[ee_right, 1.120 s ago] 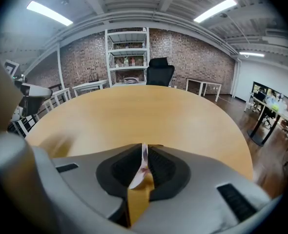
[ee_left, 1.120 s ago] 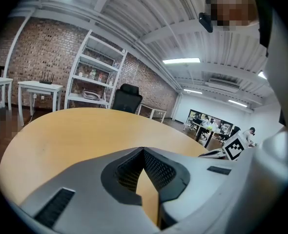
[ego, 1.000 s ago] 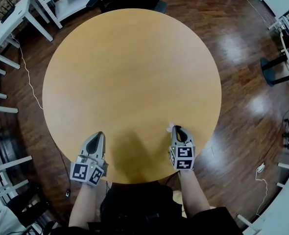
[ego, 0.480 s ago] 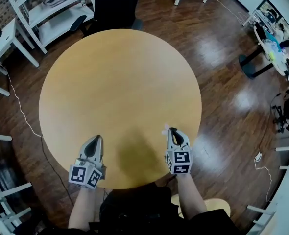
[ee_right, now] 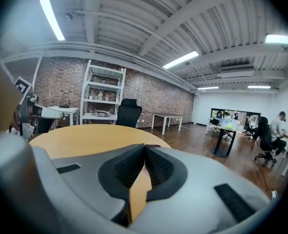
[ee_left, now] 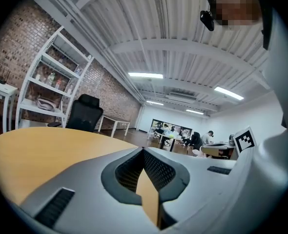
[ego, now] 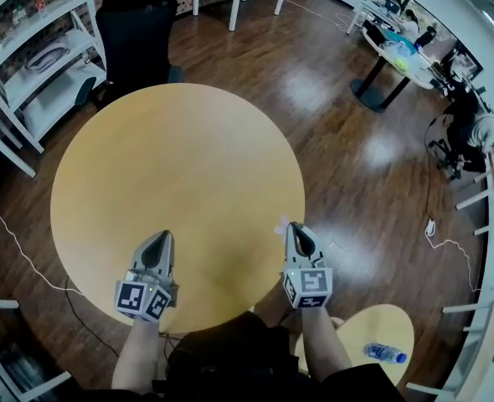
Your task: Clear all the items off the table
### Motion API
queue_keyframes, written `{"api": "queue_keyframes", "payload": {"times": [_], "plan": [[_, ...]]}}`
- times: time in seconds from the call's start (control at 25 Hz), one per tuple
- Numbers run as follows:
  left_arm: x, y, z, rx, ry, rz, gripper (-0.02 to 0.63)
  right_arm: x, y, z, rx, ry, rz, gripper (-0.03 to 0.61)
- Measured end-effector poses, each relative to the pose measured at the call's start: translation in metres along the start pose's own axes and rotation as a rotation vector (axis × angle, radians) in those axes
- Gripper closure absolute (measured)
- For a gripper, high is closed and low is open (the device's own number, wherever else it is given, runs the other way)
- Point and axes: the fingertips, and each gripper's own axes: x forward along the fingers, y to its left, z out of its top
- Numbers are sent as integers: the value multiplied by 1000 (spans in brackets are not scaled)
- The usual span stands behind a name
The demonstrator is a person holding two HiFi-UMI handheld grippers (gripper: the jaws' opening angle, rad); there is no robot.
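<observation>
Looking steeply down on a round wooden tabletop (ego: pixel 172 166), w/ both forearms reaching in from the bottom edge.

Holding left tongs (ego: pixel 161 235) over the near left part of the tabletop, clenched tip to tip w/ nothing btwn the pads. In left gripper view, seeing two ribbed pads met at a point, w/ tabletop wood showing through the gap below.

Holding right tongs (ego: pixel 293 224) at the near right rim, approx. level w/ the left pair, also clenched. Pinching a pale pink scrap (ego: pixel 280 222) at the very tips, poking out toward the left pair; too small to tell what it is. In right gripper view, seeing only a pinkish fleck btwn the pads.

Beyond the tabletop: black office chair (ego: pixel 136 23) at the far side, white shelving (ego: pixel 42 65) to its left, dark wood floor (ego: pixel 331 115) all round. Beside the right elbow, a low round stand (ego: pixel 357 327) w/ a water bottle (ego: pixel 385 354) lying on it. At far right, a seated person (ego: pixel 480 128) by some desks.
</observation>
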Motion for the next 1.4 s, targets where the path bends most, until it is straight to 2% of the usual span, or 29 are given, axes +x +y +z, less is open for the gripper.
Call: {"api": "queue_keyframes", "payload": {"times": [0.16, 0.28, 0.48, 0.64, 0.84, 1.08, 1.4], "plan": [[16, -22, 5, -1, -5, -108, 614, -38, -25, -5, 48, -30, -128, 577], [36, -55, 2, 11, 7, -200, 614, -79, -54, -9, 66, -55, -229, 577], [75, -150, -13, 11, 43, -443, 614, -177, -116, -34, 132, -54, -482, 577], [78, -235, -28, 5, 56, -611, 614, -271, -147, -53, 157, -65, -657, 577], [47, -344, -51, 2, 118, -809, 614, -408, -160, -72, 198, -82, -870, 577], [-7, -485, -94, -3, 177, -1043, 614, -567, -167, -124, 255, -57, -1112, 577], [-90, -617, -128, -39, 210, -1284, 614, -708, -142, -154, 257, -54, -1315, 577]]}}
